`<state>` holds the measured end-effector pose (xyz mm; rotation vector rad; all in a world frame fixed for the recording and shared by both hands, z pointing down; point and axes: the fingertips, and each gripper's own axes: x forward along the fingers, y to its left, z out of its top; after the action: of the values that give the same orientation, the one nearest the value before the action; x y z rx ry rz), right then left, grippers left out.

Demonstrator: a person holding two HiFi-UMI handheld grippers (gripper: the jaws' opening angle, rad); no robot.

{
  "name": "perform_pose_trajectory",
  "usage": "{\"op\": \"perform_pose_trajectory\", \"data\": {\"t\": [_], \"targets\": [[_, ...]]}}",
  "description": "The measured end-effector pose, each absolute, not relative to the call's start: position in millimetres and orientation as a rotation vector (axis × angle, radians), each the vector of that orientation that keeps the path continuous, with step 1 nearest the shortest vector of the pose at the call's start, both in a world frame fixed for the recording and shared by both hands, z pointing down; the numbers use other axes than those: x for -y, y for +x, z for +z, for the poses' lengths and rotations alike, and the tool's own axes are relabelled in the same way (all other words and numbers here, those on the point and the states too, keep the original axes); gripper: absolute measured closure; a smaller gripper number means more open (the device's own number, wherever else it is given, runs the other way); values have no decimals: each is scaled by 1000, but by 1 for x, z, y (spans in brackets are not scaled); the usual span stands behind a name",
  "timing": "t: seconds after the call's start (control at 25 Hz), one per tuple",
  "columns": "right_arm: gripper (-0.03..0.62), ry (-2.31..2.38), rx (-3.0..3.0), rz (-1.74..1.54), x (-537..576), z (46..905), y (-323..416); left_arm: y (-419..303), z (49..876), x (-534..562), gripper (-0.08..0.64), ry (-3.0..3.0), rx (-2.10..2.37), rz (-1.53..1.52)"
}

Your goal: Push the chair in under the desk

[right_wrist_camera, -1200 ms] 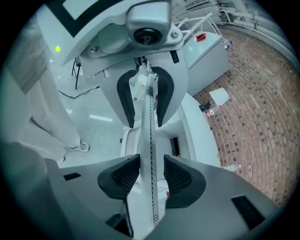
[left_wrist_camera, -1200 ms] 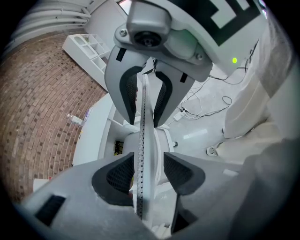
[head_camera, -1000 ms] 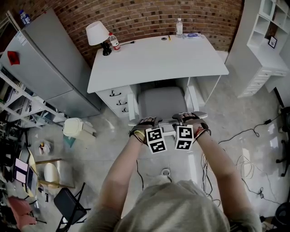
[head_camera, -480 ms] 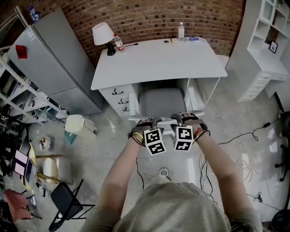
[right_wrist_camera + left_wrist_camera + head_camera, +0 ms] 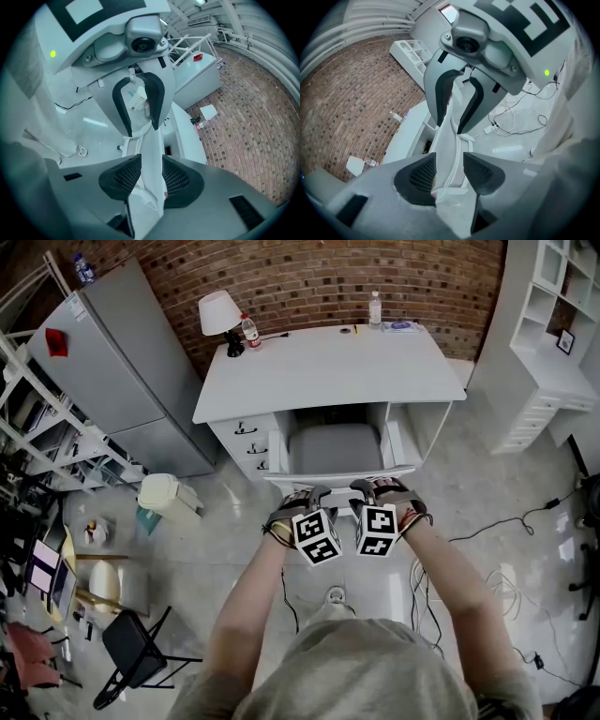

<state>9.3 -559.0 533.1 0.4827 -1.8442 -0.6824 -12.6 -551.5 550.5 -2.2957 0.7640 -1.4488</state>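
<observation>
A white chair with a grey seat (image 5: 335, 448) stands partly under the white desk (image 5: 328, 367), its seat between the desk's side panels. Its white back rail (image 5: 339, 481) faces me. My left gripper (image 5: 307, 495) and right gripper (image 5: 367, 489) sit side by side on that rail, both shut on it. In the left gripper view the white chair back (image 5: 452, 136) fills the gap of the left gripper (image 5: 449, 171), and the right gripper (image 5: 457, 101) grips further along. In the right gripper view the chair back (image 5: 149, 150) sits between the right gripper (image 5: 150, 178) pads.
On the desk stand a lamp (image 5: 218, 313) and two bottles (image 5: 249, 331), (image 5: 375, 307). Desk drawers (image 5: 246, 439) are left of the chair. A grey cabinet (image 5: 112, 362), a white bin (image 5: 167, 498), white shelving (image 5: 553, 324) and floor cables (image 5: 506, 521) surround the area.
The chair has slid further under the desk, so less of the grey seat shows. Both grippers moved forward with the back rail, still shut on it.
</observation>
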Motion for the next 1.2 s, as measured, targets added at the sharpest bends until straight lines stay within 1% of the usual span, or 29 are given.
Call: {"op": "perform_pose_trajectory", "data": {"t": [0.2,0.32,0.44,0.68,0.96,1.2], "targets": [[518,530,1874,-663,543,522,14,-6,540,536,384,-2332,-842,-1385],[548,543,1892,-649,532,519,16,-3,534,527,425,-2349,-901,-1348],[565,566,1923,-634,519,516,19,-1,532,517,460,-2364,-965,-1316],[580,623,1962,-648,491,507,24,3,521,495,523,-2405,-1104,-1220],[584,714,2037,-592,464,496,31,10,510,465,549,-2426,-1199,-1144],[584,788,2104,-532,439,486,37,11,501,440,549,-2505,-1307,-1041]]}}
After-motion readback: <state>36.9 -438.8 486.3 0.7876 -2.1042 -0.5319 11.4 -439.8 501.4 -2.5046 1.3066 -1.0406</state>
